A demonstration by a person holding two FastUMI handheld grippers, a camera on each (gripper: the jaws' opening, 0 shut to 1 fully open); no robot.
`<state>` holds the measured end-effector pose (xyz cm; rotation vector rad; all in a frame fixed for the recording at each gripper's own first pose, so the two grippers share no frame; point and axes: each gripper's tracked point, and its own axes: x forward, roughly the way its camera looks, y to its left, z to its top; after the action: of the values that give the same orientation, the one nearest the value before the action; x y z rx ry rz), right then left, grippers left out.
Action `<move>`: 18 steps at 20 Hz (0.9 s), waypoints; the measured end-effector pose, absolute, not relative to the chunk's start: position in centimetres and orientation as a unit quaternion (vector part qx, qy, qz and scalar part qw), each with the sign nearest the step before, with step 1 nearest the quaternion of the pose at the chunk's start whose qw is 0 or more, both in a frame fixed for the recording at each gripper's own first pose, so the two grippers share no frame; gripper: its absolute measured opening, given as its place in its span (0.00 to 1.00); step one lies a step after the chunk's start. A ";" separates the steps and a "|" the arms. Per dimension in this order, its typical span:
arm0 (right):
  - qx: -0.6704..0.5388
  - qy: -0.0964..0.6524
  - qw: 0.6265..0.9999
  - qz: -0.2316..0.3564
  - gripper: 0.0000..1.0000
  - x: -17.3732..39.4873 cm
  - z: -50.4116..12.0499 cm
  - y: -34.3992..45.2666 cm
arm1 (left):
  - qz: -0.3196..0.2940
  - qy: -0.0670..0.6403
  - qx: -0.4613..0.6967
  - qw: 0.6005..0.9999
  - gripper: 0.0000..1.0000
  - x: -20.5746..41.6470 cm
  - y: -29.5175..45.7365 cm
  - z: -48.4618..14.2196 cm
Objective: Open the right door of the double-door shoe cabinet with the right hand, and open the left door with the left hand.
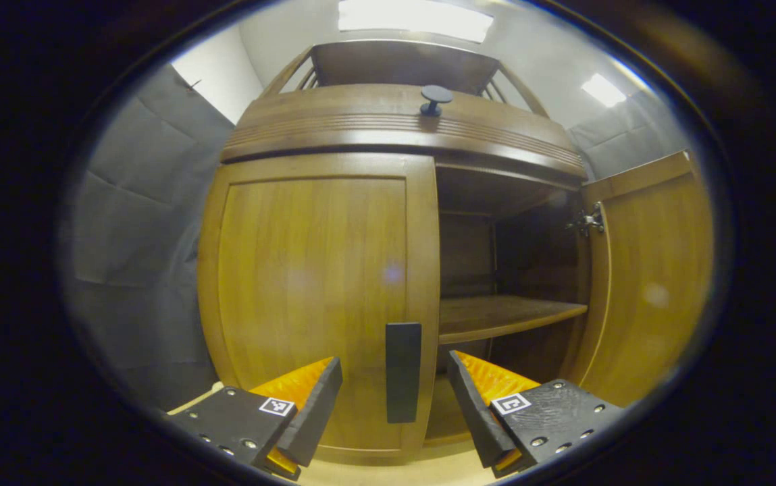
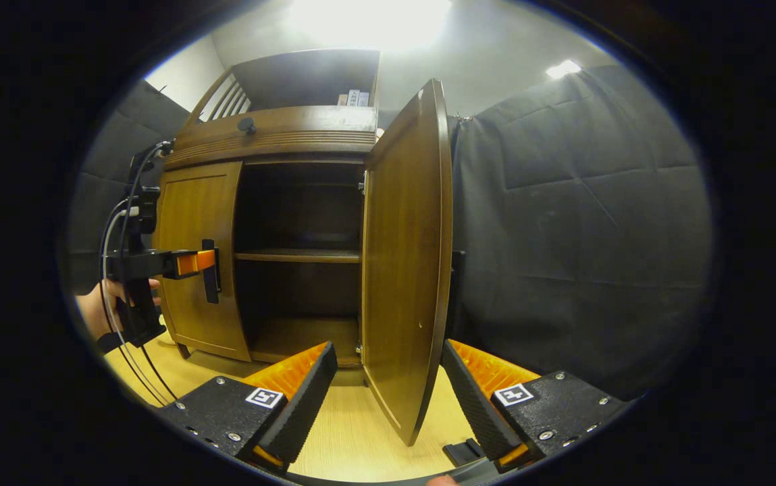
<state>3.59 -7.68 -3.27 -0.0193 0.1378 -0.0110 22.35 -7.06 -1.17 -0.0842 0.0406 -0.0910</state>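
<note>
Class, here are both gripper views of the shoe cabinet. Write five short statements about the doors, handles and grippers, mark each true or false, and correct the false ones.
1. The right wooden door of the brown double-door shoe cabinet stands open. True.
2. The left wooden door is open too. False: it is shut.
3. The left gripper has its fingers spread either side of the black bar handle. True.
4. The right gripper is clamped on the right door's edge. False: its fingers stand apart, the door edge between them.
5. Shoes fill the wooden shelf inside. False: the shelf is bare.
</note>
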 end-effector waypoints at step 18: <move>-0.001 0.079 0.997 0.017 0.98 3.8 -4.1 -5.2 | -0.056 0.079 -0.051 0.994 0.24 24.2 -7.0 -4.8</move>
<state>3.78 -5.22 -4.05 -0.0023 0.1578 0.0339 24.21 -7.00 -4.79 -0.1017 0.1582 -0.1126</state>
